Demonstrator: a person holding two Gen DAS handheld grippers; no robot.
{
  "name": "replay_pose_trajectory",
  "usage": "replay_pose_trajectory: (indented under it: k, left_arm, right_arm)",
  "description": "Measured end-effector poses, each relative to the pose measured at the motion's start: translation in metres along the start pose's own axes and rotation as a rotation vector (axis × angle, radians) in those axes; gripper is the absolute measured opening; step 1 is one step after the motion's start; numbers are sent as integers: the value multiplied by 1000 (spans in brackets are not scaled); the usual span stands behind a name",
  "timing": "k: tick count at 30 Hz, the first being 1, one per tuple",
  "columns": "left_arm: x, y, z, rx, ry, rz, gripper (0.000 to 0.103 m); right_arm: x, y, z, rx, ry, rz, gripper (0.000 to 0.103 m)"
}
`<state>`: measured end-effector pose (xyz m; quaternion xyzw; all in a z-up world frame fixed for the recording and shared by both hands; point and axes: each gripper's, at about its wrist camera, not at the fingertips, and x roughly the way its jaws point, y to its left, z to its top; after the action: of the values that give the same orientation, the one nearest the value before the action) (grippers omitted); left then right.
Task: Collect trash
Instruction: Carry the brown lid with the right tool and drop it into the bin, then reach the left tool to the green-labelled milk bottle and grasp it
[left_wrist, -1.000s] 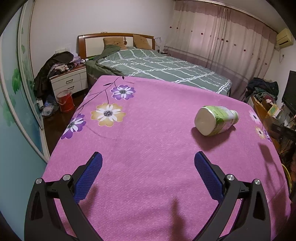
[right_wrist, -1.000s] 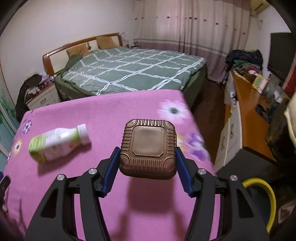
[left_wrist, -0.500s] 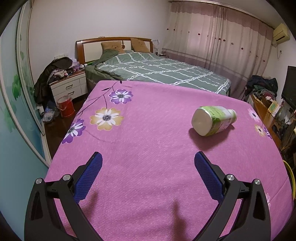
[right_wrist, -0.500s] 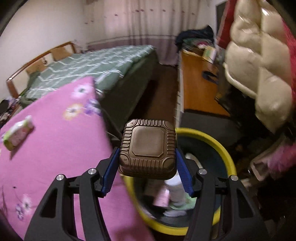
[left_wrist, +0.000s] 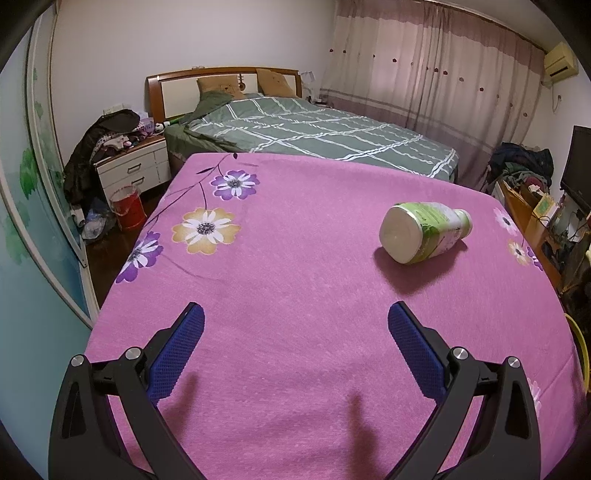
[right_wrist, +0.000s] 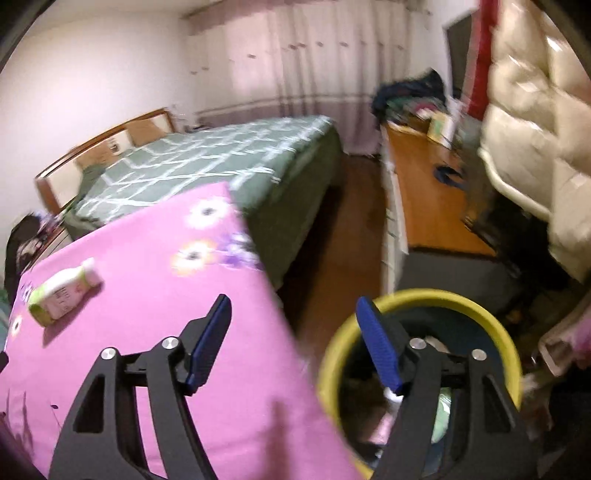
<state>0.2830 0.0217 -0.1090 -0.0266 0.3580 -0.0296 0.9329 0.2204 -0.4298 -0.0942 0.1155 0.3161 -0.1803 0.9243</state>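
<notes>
The right gripper (right_wrist: 293, 314) is opening with nothing between its blue fingers, low in the frame beside the yellow bin (right_wrist: 495, 325). The left gripper (left_wrist: 295, 319) is wide open and empty. The bottle (left_wrist: 424, 230) lies on the pink cloth (left_wrist: 295, 258), right of center.

Pink floral cloth (left_wrist: 295, 280) covers table; green-labelled bottle (left_wrist: 424, 232) lies on side.

We see open pink tabletop (left_wrist: 295, 295) ahead of the left claw (left_wrist: 295, 332); only the bottle (left_wrist: 424, 232) lies there, off to the right.
</notes>
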Motion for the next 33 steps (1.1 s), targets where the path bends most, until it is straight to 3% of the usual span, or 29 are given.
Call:
replay_pose_trajectory:
  k: [6, 13, 17, 20, 25, 29, 33]
  left_arm:
    - [9, -19, 1, 88, 37, -47, 98]
    - [41, -54, 13, 140, 144, -142, 98]
    - [55, -67, 33, 128, 133, -92, 98]
    - [59, -60, 51, 66, 86, -26, 97]
    - [57, -42, 58, 1, 49, 13, 97]
    - [74, -33, 59, -7, 91, 40, 97]
    - [91, -44, 54, 47, 138, 7, 97]
  right_arm:
    - [18, 53, -12, -158, 21, 43, 68]
    - [19, 47, -10, -120, 19, 51, 68]
    - [19, 48, -10, -125, 23, 60, 68]
    - [20, 46, -9, -116, 24, 67, 68]
    - [22, 44, -8, -106, 33, 79, 68]
    - [23, 45, -8, -111, 37, 87, 68]
    - [24, 44, -8, -100, 39, 88, 68]
